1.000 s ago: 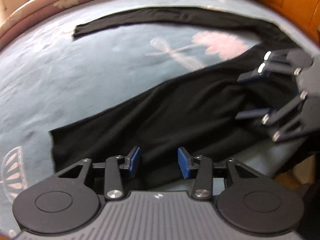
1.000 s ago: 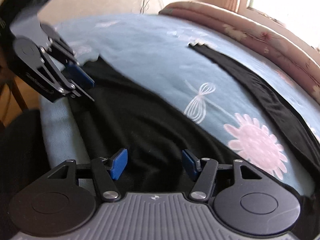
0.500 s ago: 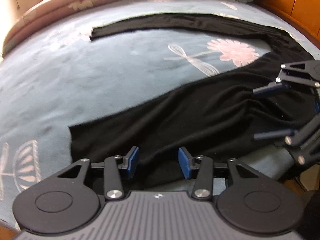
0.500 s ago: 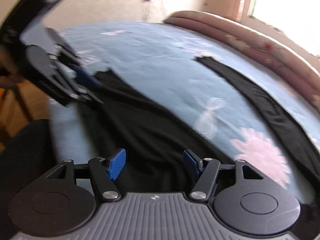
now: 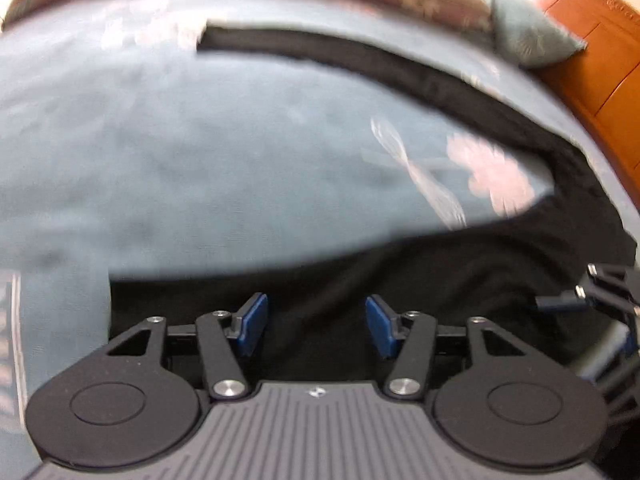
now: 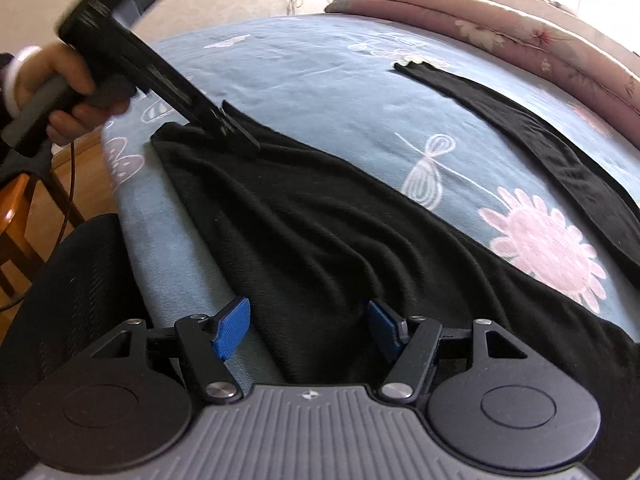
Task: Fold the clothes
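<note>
thin black long-sleeved knit top (image 6: 320,232) spread lower-centre on blue floral bedsheet (image 6: 320,80) | soft, light, limp: grab hem corners | left gripper (image 5: 312,324), right gripper (image 6: 308,326) both gaping, empty

a bed (image 6: 320,80) with a light blue sheet printed with pink flowers and white dragonflies carries a black long-sleeved garment (image 6: 328,224) spread flat, one sleeve (image 5: 360,56) stretched toward a small blue-grey pillow (image 5: 524,32).

Black garment (image 6: 328,232): soft matt knit. Bedsheet (image 6: 320,80): matt printed cloth. Headboard (image 5: 592,60): glossy wood. Gripper pads (image 6: 232,328): blue, textured.
</note>
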A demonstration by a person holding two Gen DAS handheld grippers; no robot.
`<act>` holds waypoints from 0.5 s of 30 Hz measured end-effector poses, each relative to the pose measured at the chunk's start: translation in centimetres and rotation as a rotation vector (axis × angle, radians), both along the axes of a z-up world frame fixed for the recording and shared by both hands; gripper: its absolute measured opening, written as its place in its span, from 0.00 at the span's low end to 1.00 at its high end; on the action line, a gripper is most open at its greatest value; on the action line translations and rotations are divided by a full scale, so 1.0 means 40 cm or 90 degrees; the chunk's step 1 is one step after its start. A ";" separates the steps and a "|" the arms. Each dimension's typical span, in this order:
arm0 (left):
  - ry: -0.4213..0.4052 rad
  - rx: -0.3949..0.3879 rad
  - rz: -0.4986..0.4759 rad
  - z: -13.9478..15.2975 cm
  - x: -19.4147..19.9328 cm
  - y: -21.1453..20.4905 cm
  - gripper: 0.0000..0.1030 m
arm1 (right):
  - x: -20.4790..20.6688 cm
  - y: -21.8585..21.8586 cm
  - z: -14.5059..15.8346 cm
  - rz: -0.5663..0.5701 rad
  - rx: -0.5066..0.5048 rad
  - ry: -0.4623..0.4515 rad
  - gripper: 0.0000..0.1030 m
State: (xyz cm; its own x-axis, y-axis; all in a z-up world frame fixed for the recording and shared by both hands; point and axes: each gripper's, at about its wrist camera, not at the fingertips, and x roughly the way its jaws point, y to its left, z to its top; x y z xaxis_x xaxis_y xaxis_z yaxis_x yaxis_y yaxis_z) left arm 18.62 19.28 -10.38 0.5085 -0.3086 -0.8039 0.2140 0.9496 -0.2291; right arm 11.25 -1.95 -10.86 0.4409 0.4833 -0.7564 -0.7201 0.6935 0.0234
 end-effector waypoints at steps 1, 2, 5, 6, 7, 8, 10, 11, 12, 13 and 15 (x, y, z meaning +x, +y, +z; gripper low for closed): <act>0.002 -0.006 0.020 -0.003 0.017 0.010 0.54 | 0.003 -0.005 0.001 -0.004 0.002 0.002 0.68; 0.000 -0.016 0.030 -0.002 0.029 0.017 0.55 | 0.006 -0.009 0.003 -0.009 0.004 0.004 0.68; -0.010 -0.012 0.049 0.020 0.047 0.025 0.54 | 0.010 -0.021 0.009 -0.020 0.007 -0.001 0.68; -0.020 -0.001 0.056 0.034 0.043 0.026 0.52 | 0.010 -0.026 0.011 -0.024 0.011 -0.002 0.68; -0.032 0.009 0.059 0.050 0.032 0.030 0.52 | 0.009 -0.032 0.016 -0.028 0.016 -0.002 0.68; -0.042 0.016 0.060 0.066 0.020 0.034 0.52 | 0.007 -0.037 0.019 -0.031 0.021 -0.002 0.68; -0.051 0.003 0.044 0.084 -0.010 0.050 0.52 | 0.002 -0.048 0.028 -0.038 0.028 -0.009 0.68; -0.044 0.005 0.032 0.081 -0.024 0.054 0.52 | -0.001 -0.053 0.032 -0.040 0.028 -0.015 0.68; -0.031 0.016 0.018 0.073 -0.038 0.051 0.53 | -0.003 -0.056 0.034 -0.042 0.028 -0.019 0.69; -0.019 0.028 0.003 0.064 -0.052 0.048 0.53 | -0.005 -0.059 0.036 -0.044 0.027 -0.023 0.69; 0.004 0.054 -0.015 0.036 -0.068 0.042 0.54 | -0.008 -0.064 0.040 -0.048 0.027 -0.028 0.70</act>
State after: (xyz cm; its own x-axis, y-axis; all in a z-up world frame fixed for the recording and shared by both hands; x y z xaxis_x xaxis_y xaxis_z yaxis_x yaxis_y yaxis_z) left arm 15.91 20.94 -8.95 0.4965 -0.2509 -0.8310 0.2350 0.9604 -0.1496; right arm 10.94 -4.50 -9.28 0.5097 0.4786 -0.7149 -0.6671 0.7446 0.0228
